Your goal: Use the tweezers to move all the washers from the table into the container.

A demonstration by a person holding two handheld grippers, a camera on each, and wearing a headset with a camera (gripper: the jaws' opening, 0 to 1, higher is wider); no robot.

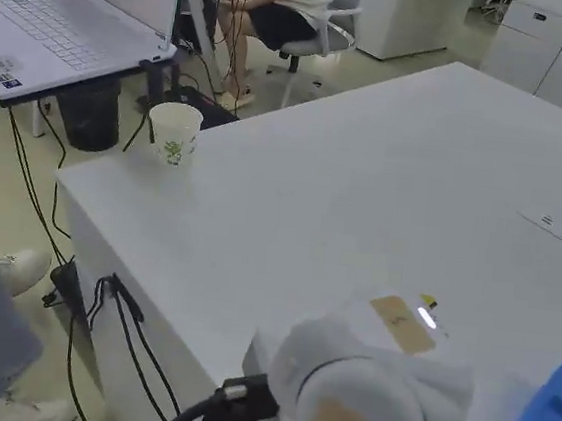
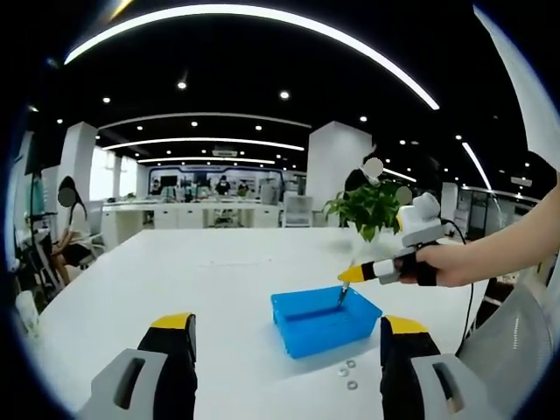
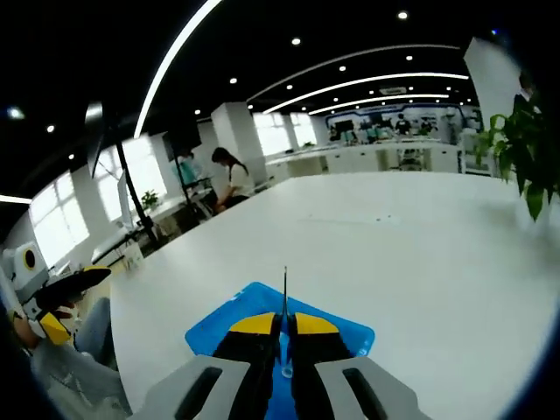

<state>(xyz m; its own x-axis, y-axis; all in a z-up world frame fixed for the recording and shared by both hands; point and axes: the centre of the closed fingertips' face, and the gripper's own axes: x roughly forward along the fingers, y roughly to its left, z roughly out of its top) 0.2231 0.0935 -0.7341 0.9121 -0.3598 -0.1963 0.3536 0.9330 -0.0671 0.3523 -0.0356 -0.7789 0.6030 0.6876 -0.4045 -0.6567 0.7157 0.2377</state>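
Washers: 3 small rings (image 2: 353,384) on the white table (image 2: 175,271), just off the near wall of the container, all apart from it.
Container: blue tray (image 2: 322,322), mid-table, ahead of left gripper; a blue corner also sits at the bottom right in head view.
Tweezers: thin pair (image 2: 342,296), tips pointing down inside container; can't tell if anything is pinched at the tip.
R side: right gripper (image 3: 284,325), jaws pressed together w/ tweezers clamped between them, held over container by a hand (image 2: 442,262).
L side: left gripper (image 2: 287,325), jaws spread wide, nothing between them, low over table near container & washers.
Head view: a gripper's white body at the bottom edge, side unclear.
Farther out: paper cup (image 1: 173,134) at table corner; laptop (image 1: 50,20) on a nearby stand; potted plant (image 2: 372,208) past the far edge.
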